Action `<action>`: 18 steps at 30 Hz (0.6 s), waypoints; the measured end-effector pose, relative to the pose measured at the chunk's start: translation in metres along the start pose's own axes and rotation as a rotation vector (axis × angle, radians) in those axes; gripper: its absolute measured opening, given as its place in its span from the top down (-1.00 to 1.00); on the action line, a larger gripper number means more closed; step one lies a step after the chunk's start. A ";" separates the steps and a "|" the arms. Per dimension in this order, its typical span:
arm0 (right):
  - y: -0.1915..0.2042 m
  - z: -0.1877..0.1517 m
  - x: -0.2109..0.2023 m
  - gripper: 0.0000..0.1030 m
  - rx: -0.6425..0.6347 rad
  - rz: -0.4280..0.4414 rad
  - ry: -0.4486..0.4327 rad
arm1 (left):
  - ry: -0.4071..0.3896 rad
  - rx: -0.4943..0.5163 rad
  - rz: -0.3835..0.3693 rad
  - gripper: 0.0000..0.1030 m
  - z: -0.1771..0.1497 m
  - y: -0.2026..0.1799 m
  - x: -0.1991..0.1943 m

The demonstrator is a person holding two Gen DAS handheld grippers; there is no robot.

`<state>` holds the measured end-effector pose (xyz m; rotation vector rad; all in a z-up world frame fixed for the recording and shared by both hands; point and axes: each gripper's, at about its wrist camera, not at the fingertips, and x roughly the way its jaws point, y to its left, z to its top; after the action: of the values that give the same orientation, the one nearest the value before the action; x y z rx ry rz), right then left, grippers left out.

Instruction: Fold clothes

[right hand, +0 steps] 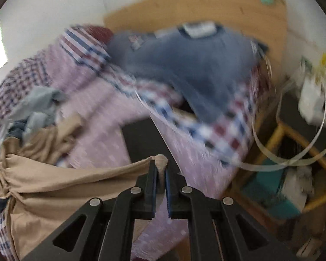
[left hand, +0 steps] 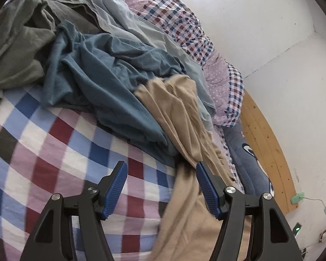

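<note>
A beige garment (left hand: 180, 117) lies stretched over the checked bed sheet (left hand: 43, 152), running from the clothes pile down past my left gripper (left hand: 160, 171). That gripper stands open above the sheet, its right pad beside the beige cloth and nothing between its pads. In the blurred right wrist view my right gripper (right hand: 161, 165) is shut on an edge of the beige garment (right hand: 60, 182), which pulls taut to the left. A teal garment (left hand: 102, 74), an olive one (left hand: 21, 39) and a pale blue one (left hand: 123, 21) are heaped behind.
A lilac dotted quilt with checked border (left hand: 226, 76) lies by the white wall. A blue pillow (right hand: 184, 65) rests against the wooden headboard (right hand: 195, 6). A bamboo stand (right hand: 293, 174) with boxes and a looped strap stands beside the bed.
</note>
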<state>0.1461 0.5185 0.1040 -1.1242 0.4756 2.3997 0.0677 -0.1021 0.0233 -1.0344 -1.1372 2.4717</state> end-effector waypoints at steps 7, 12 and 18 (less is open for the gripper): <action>0.012 -0.006 -0.018 0.36 -0.059 -0.094 -0.033 | -0.030 -0.097 -0.026 -0.35 0.014 0.021 -0.010; 0.081 0.005 -0.062 0.11 -0.229 0.046 -0.182 | -0.051 -0.142 -0.072 -0.35 0.020 0.024 -0.012; 0.237 -0.017 -0.076 0.09 -0.558 0.396 -0.184 | -0.090 -0.215 -0.123 -0.35 0.027 0.031 -0.014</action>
<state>0.0745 0.2922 0.1813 -1.0777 -0.0556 3.0677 0.0615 -0.1452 0.0194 -0.8834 -1.4751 2.3605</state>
